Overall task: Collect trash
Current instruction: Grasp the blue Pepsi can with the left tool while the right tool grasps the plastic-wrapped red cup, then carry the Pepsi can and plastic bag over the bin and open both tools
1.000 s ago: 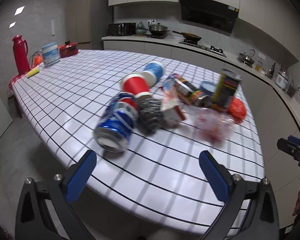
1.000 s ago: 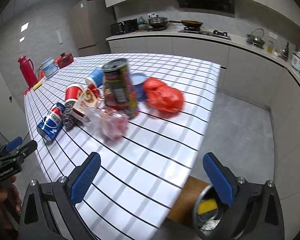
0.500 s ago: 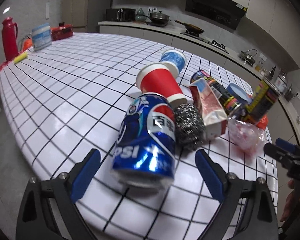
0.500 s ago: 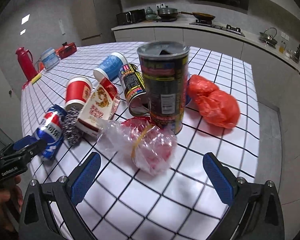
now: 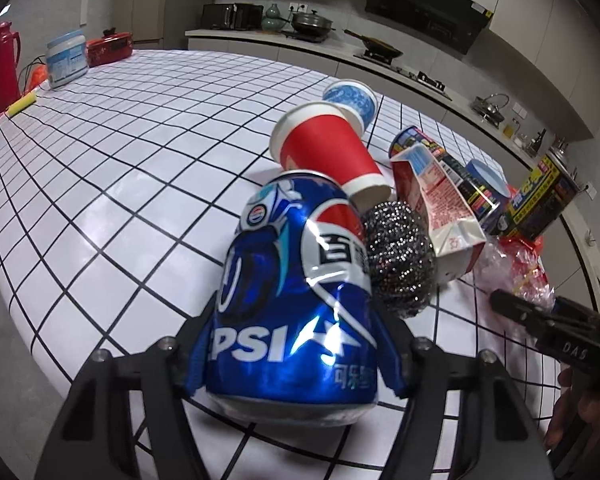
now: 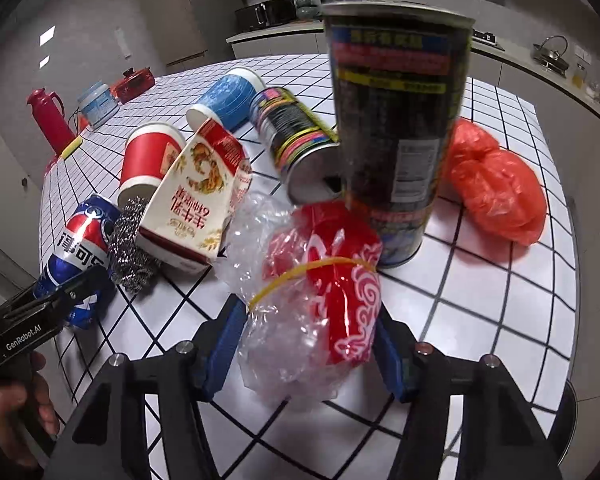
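My left gripper is shut on a dented blue Pepsi can lying on the white tiled table. My right gripper is closed around a clear plastic bag with red wrapping and a yellow rubber band. Beside the can lie a steel wool ball, a red paper cup, a blue paper cup and a red-and-white carton. In the right wrist view, a tall dark can stands upright behind the bag, with another can on its side.
A crumpled orange bag lies right of the tall can. A red thermos, a white tub and a red pot stand at the table's far left end. Kitchen counters run along the back wall.
Both grippers moved forward to the trash and closed: the left one onto the Pepsi can, the right one around the plastic bag.
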A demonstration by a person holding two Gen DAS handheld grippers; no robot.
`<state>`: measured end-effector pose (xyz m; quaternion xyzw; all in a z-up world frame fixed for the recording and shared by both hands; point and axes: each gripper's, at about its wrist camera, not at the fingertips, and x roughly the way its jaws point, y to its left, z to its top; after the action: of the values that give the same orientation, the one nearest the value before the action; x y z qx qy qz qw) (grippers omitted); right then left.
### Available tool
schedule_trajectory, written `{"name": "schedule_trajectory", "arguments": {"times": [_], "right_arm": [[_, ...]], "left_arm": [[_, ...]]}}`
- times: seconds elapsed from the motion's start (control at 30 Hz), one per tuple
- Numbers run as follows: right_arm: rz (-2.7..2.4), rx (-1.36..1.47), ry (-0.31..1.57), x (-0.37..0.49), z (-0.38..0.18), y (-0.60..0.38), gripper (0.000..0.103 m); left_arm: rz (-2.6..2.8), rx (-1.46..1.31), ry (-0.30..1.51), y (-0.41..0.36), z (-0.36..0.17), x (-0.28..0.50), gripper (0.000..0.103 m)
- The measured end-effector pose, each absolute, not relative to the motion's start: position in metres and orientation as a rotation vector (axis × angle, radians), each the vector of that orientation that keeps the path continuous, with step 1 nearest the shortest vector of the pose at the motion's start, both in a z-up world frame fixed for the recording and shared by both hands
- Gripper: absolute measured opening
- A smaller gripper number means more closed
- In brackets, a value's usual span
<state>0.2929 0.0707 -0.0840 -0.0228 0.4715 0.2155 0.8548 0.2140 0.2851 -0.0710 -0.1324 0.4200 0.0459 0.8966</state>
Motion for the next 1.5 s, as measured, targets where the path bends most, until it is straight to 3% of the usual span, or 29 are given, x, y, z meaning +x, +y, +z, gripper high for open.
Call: {"name": "schedule_trajectory", "arguments": {"times": [0.23, 1.5], "right_arm": [[0.476, -0.03, 0.976, 0.284, -0.082, 0.071, 0.057], [0.363, 0.017, 0.895, 0.219, -0.038, -0.057, 0.057]], "left_arm": [[0.103, -0.269, 0.845, 0.283, -0.065, 0.203, 0.067], [0.027, -0.158, 0.779, 0.148, -0.026, 0.162, 0.067]]}}
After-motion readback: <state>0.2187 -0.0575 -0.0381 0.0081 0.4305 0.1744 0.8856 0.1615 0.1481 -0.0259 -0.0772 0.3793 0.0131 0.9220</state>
